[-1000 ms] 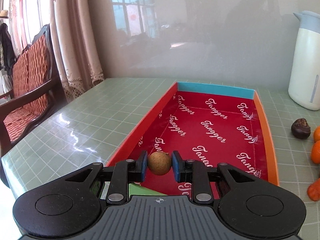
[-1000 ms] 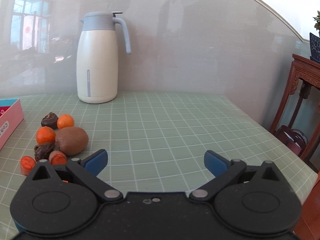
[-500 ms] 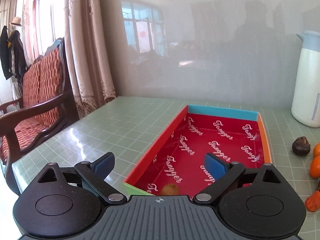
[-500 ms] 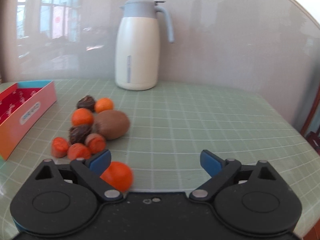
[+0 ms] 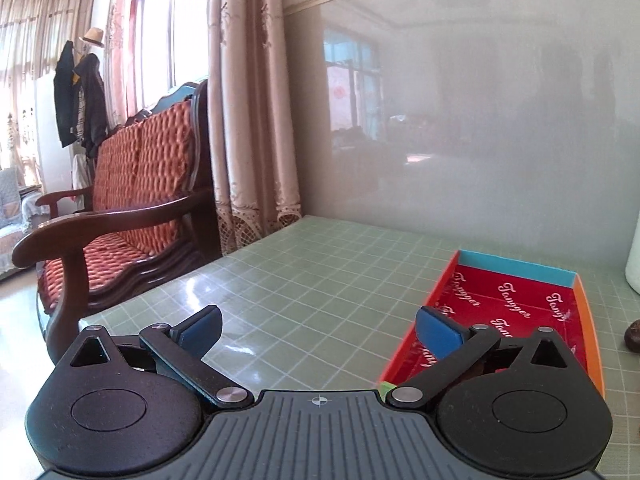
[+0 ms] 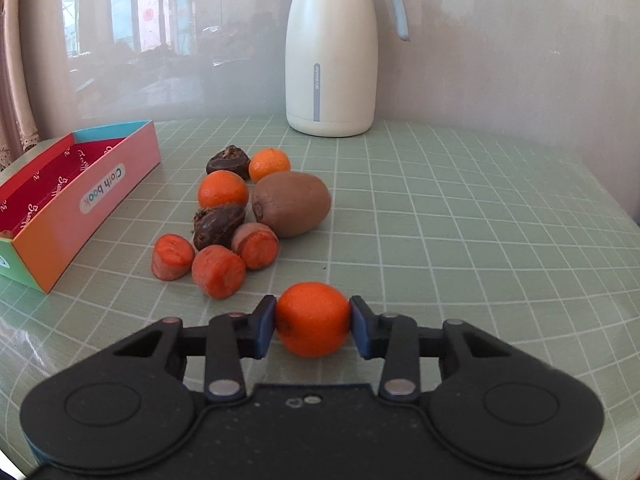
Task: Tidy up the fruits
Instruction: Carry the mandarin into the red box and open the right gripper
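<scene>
Your right tool (image 6: 313, 326) was closing on a small orange (image 6: 312, 318), its blue pads against the fruit's left and right sides, low over the green gridded desk (image 6: 460, 216). The orange was nearly round, with no long axis to speak of. Just beyond it lay the heap of fruit: three reddish cut pieces (image 6: 218, 270), two dark wrinkled fruits (image 6: 218, 222), two more oranges (image 6: 223, 189) and a kiwi (image 6: 291, 204), its long axis running left to right and tilted slightly toward the far right. To the left stood the open box (image 6: 80, 208), long axis running away from you; its pink side read "Cloth book" upside down. Behind, a white jug (image 6: 332, 56) carried small vertical lettering too fine to read.

Your left tool (image 5: 318, 330) was spreading wide with nothing between its pads, above the desk just left of the box, whose red lining repeated a white script word, apparently "Tangger".
</scene>
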A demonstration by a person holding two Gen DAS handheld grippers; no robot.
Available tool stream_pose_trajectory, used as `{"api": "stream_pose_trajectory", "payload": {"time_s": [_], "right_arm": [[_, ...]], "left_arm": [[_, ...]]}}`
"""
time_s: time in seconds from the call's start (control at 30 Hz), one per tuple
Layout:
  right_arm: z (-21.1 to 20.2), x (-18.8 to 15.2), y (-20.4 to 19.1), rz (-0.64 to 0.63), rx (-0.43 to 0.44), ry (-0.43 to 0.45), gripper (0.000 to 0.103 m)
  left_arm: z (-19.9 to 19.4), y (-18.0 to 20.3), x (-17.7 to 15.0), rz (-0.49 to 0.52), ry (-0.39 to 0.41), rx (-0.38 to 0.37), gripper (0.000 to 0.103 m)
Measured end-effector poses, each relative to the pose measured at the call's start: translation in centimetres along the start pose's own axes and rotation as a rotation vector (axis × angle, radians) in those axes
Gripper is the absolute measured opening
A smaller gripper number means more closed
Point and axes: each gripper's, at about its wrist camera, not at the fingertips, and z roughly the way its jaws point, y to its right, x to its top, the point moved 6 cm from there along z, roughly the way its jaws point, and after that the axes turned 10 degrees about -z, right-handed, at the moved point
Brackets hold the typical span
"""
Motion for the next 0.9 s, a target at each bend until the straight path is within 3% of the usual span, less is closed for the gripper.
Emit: {"api": "stream_pose_trajectory", "payload": {"time_s": [0.2, 0.43, 0.63, 0.9], "right_arm": [[-1.7, 2.4, -1.8, -0.056, -0.013, 0.125, 0.038], [-2.6, 7.6, -8.6, -0.148, 0.194, 0.265, 0.038], [-1.5, 10.3, -16.0, -0.261, 0.328, 0.284, 0.038], [0.4, 9.7, -21.3, -0.337, 0.382, 0.243, 0.038]], "left_arm": [[0.2, -4.2, 0.4, -0.051, 0.001, 0.082, 0.103], [0.7, -9.8, -0.2, -0.127, -0.031, 0.200, 0.103], [1.3, -13.2, -0.8, -0.155, -0.044, 0.271, 0.103], [2.4, -16.3, -1.4, -0.198, -0.078, 0.301, 0.103]]}}
